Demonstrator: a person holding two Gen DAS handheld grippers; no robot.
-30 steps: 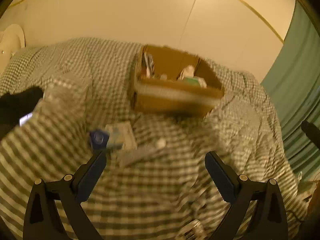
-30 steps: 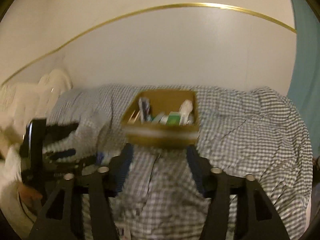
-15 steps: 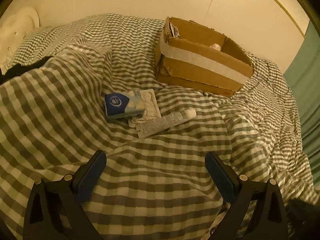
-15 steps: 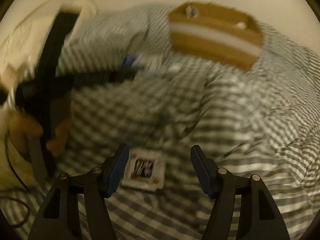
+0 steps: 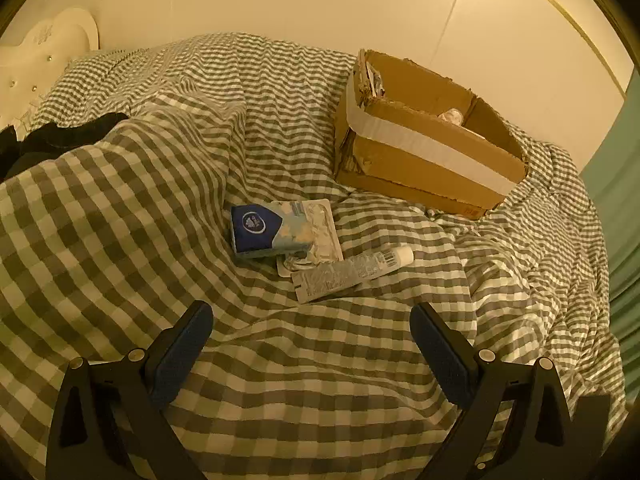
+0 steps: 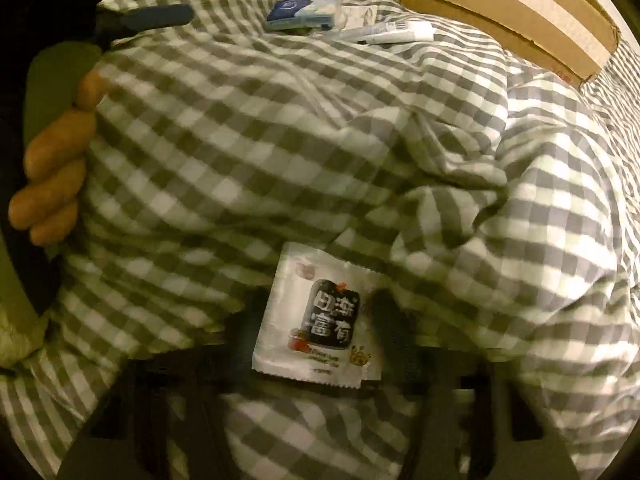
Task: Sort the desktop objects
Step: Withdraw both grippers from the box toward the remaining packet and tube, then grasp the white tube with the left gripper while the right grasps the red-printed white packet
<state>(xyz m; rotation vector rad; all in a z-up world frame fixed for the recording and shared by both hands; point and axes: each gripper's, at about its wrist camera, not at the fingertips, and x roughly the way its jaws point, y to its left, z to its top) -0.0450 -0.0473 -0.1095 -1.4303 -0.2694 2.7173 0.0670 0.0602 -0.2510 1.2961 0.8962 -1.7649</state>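
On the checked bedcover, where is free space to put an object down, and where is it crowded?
Free: the broad checked bedcover between the open left gripper and the silver tube; also the cover left of the blue tissue pack. Crowded: pack, foil blister sheet and tube overlap just before the brown cardboard box. The right gripper is closing around a white sachet.

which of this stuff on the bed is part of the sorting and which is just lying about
Part of the job:
- sachet, between the closing jaws of the right gripper
- blue pack
- blister pack
- tube
- cardboard box

Just lying about:
- checked cover
- dark cloth
- headboard
- curtain
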